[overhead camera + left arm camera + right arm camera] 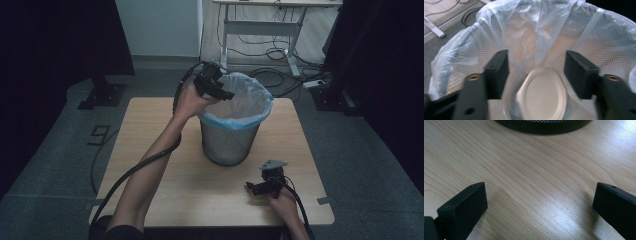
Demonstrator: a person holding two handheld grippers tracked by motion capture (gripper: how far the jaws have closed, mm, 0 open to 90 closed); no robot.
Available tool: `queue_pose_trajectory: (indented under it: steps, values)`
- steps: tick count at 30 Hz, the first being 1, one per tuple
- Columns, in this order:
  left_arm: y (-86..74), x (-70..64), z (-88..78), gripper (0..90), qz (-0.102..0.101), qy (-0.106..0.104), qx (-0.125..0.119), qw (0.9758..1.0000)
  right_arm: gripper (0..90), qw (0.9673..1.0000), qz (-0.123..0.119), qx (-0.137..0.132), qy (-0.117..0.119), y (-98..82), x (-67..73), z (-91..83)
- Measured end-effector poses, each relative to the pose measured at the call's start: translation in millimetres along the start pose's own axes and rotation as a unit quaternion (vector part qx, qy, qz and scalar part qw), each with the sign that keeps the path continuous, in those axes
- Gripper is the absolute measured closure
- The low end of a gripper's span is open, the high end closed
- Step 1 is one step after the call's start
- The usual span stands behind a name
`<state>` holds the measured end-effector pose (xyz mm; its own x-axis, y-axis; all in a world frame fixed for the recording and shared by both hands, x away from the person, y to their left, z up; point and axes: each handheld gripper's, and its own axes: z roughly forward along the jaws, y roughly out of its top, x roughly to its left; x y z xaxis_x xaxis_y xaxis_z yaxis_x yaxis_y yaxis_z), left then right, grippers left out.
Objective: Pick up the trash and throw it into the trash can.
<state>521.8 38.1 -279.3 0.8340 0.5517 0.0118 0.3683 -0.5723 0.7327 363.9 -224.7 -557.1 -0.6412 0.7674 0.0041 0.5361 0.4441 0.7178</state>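
A dark mesh waste bin point(230, 142) with a clear plastic liner point(250, 100) stands in the middle of the wooden table point(145, 125). My left gripper point(224, 91) hangs over the bin's left rim, open. In the left gripper view its jaws point(536, 60) frame the liner point(599, 37), and a white round plate-like disc point(544, 96) lies down inside the bin, apart from the jaws. My right gripper point(253, 188) rests low over the table near the front right, open. In the right gripper view its jaws point(540, 188) stand wide over bare wood point(536, 167), with the bin's base point(544, 125) ahead.
Behind the table stands a desk with white metal legs point(227, 30), with cables and a power strip point(314, 83) on the floor. Dark curtains hang at both sides. A black stand base point(102, 95) sits on the floor at the left.
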Motion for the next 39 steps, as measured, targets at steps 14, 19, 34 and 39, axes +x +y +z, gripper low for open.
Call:
queue_pose_trajectory:
  steps: [14,19,34,39]
  values:
    - [-23.1,7.0,-28.0,0.0,0.001,-0.002,-0.036,0.9993,0.0,1.0,0.0,0.0,0.0,0.0,0.1,0.0]
    - [-32.5,11.9,-39.0,0.0,-0.006,-0.004,-0.055,0.9985,0.0,1.0,0.0,0.0,0.0,-0.2,0.5,-0.2]
    - [-63.5,27.4,-70.2,0.0,-0.003,0.009,-0.073,0.9973,0.0,1.0,0.0,0.0,0.0,-0.4,0.8,-0.3]
    - [-78.7,33.5,-78.6,0.0,-0.005,0.02,-0.074,0.997,0.0,1.0,-0.001,0.0,0.0,-0.5,0.8,-0.4]
